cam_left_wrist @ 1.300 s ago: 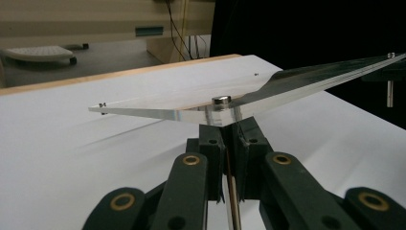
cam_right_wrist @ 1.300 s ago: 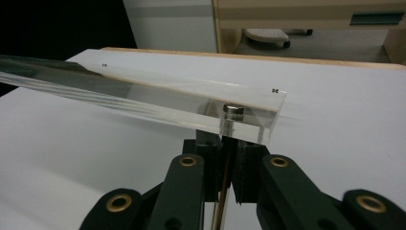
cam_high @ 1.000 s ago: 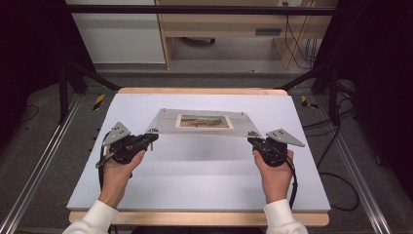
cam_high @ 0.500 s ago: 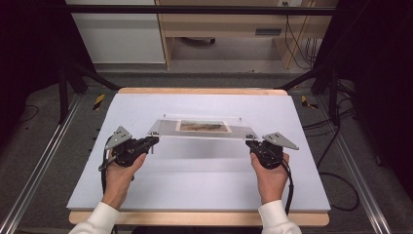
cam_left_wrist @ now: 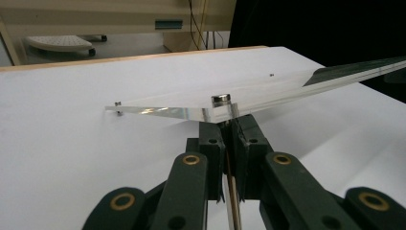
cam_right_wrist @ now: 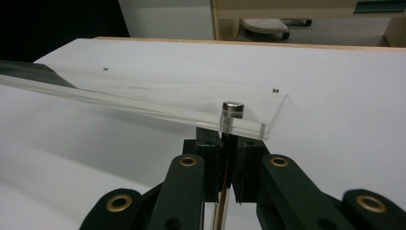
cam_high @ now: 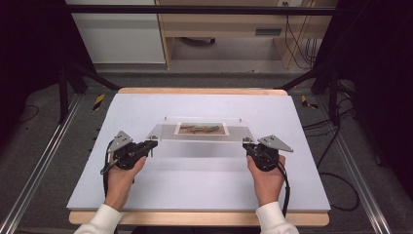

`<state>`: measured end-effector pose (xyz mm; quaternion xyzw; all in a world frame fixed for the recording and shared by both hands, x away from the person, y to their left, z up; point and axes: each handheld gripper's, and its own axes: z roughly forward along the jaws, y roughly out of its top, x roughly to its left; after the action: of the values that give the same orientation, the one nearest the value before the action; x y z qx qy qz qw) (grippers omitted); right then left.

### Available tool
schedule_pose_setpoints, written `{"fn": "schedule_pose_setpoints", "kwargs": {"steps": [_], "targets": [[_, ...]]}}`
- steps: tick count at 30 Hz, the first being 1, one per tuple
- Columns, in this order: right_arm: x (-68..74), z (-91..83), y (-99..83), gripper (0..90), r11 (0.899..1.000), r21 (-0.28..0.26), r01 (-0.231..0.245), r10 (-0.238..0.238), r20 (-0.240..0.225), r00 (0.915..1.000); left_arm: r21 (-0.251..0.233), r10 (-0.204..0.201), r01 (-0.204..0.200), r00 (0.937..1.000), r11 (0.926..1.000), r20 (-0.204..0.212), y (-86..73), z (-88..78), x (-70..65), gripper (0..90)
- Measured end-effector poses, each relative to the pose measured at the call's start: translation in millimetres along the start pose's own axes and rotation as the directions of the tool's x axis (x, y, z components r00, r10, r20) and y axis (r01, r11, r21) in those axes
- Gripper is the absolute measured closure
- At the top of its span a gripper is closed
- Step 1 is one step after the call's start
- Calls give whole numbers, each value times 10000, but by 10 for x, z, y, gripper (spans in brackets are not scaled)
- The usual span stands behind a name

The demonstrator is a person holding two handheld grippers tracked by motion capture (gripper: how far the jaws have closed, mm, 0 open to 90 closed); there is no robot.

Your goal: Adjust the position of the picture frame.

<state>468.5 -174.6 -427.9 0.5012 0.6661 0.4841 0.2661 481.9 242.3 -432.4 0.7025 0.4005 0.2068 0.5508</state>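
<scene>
Overhead, both jaws pinch the acrylic frame (cam_high: 202,130); up close, its steel pin (cam_right_wrist: 232,108) shows.

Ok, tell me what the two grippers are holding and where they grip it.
Both hold the clear acrylic picture frame: the left gripper is shut at its near left corner, the right gripper at its near right corner, by the metal studs.
</scene>
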Motion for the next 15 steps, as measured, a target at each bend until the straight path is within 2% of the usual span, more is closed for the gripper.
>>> {"fn": "schedule_pose_setpoints", "kwargs": {"steps": [4,8,10,15], "targets": [[9,-8,-54,831,9997,180,162,-163,1,9999,169,125,-123,9999,9998,-109,-42,-7,-22,828],[10,-25,-153,831,9987,346,377,-372,-153,9992,347,-109,114,9998,9993,-147,-146,-26,-37,836],[3,-35,-192,832,9985,398,371,-362,-217,9991,395,-240,246,9996,9989,-154,-180,-31,-56,840],[-38,-40,-241,840,9990,409,191,-175,-400,9990,538,-246,254,9996,9982,-160,-225,-38,-83,842]]}}
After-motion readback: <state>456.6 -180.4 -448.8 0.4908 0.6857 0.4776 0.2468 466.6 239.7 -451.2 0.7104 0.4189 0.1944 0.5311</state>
